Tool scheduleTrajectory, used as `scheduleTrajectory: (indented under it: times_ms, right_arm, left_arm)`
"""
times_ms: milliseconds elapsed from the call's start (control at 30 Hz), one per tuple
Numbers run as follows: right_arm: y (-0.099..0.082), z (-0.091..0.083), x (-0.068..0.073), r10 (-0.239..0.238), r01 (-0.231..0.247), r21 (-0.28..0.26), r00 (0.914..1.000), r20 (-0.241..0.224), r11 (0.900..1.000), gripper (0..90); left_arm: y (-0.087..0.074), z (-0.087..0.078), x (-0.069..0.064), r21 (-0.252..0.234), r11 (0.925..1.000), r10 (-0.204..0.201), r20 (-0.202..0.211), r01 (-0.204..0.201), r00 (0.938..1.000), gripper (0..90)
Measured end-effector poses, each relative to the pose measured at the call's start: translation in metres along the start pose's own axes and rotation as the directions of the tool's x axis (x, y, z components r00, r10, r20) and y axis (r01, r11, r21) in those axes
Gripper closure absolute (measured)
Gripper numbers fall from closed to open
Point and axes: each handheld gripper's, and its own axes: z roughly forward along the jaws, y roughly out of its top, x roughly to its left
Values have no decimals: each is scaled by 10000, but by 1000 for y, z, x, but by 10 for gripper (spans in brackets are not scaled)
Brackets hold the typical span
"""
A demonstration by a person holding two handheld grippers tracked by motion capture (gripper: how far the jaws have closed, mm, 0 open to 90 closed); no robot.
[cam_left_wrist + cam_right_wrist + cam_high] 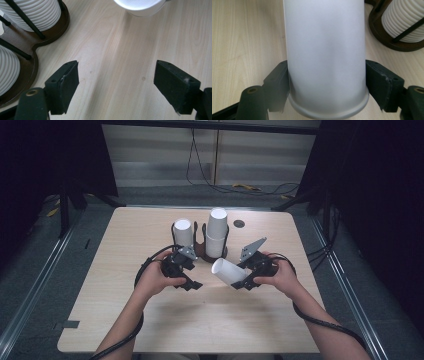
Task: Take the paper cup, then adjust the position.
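A white paper cup (226, 270) lies tilted between the jaws of my right gripper (241, 280), which is shut on it just above the table. In the right gripper view the cup (324, 55) runs away from my right gripper (327, 82), and its rolled rim sits nearest the camera with both pads pressed on its sides. My left gripper (192, 270) is open to the left of the cup, next to the cup holder. Its jaws (116, 82) stand wide over bare wood with nothing between them, and the held cup's end (140, 6) shows just beyond them.
A dark wooden cup holder (202, 251) stands mid-table with a shorter stack of white cups (183, 232) and a taller one (216, 232). Its base (50, 32) and ribbed cups (37, 12) lie close to the left jaw. A small black disc (239, 223) lies behind on the table (125, 310).
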Motion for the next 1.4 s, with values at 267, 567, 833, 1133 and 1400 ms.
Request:
scheduleTrajectory:
  times_ms: [267,567,833,1133,1400]
  right_arm:
    - [5,-2,-1,-165,171,464,9998,-134,9988,251]
    - [10,-7,2,-507,515,950,9987,-101,9941,251]
    - [16,-8,5,-829,843,1268,9964,-169,9883,250]
    - [22,1,5,-952,1006,1689,9947,-400,9805,250]
    - [28,5,6,-1009,1116,2213,9931,-590,9688,249]
  left_arm:
    - [-5,3,-2,-100,9999,-17,-55,16,10000,201]
    - [-7,1,-3,-183,9998,-56,-111,54,9999,201]
    - [-9,-4,-3,-163,9998,60,-183,-63,9998,200]
    - [-14,-4,-2,-171,9998,-144,-162,141,9998,200]
    - [-15,-5,0,-145,9999,6,-130,-8,9999,200]
